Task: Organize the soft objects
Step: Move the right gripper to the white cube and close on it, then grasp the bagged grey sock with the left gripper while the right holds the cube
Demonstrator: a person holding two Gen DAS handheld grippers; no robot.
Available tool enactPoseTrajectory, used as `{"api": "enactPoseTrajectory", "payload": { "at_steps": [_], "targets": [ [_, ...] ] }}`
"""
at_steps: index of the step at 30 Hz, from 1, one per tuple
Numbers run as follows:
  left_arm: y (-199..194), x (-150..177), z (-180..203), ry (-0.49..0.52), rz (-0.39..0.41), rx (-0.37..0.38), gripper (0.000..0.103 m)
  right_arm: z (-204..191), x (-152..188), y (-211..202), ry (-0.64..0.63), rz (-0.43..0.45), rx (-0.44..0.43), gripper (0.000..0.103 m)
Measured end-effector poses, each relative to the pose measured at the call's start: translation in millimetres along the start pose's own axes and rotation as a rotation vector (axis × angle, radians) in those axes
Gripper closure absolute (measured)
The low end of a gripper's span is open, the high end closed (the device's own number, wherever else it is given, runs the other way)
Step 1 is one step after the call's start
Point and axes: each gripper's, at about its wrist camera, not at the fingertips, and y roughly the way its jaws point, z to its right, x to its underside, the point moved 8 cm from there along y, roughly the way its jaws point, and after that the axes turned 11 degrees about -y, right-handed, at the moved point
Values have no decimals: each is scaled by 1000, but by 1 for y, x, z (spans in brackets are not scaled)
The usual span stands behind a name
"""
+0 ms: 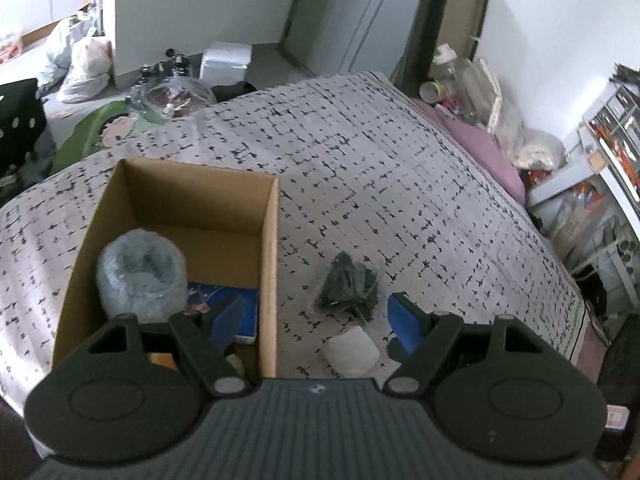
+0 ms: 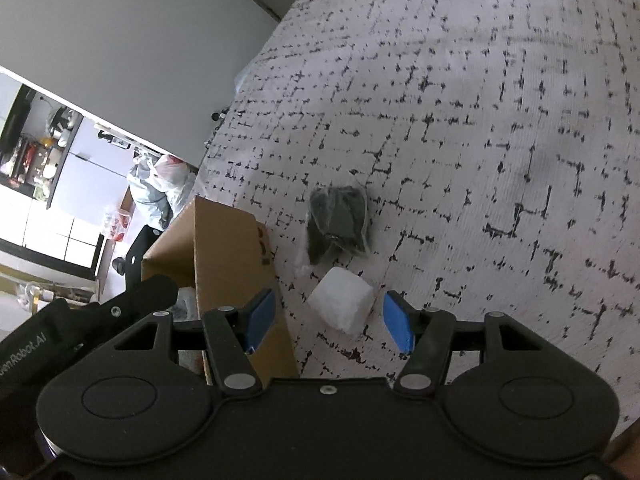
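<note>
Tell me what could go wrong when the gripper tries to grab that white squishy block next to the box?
1. The white block lies close to the cardboard box. The right gripper is open around it, and its box-side finger might bump the box wall and shove it.
2. The dark bagged bundle sits just beyond the block, so reaching too far could nudge it.
3. The block rests on a soft patterned bedspread, so pressing down might make it tip or roll away.

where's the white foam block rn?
The white foam block lies on the patterned bedspread, right of the cardboard box, just nearer than the dark bagged item, and ahead of the open right gripper.
</note>
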Motion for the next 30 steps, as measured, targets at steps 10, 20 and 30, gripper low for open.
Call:
{"api": "enactPoseTrajectory", "payload": {
  "at_steps": [10, 20, 30],
  "targets": [
    [24, -8, 21, 73, -53, 30, 29, 12, 1, 23, 74, -33, 12, 44],
    [51, -11, 32, 139, -101, 12, 29, 15, 4, 45, 94, -85, 16, 66],
    [75, -7, 44, 183, -151, -14, 29, 25, -4, 40, 94, -32, 60, 82]
  ]
}}
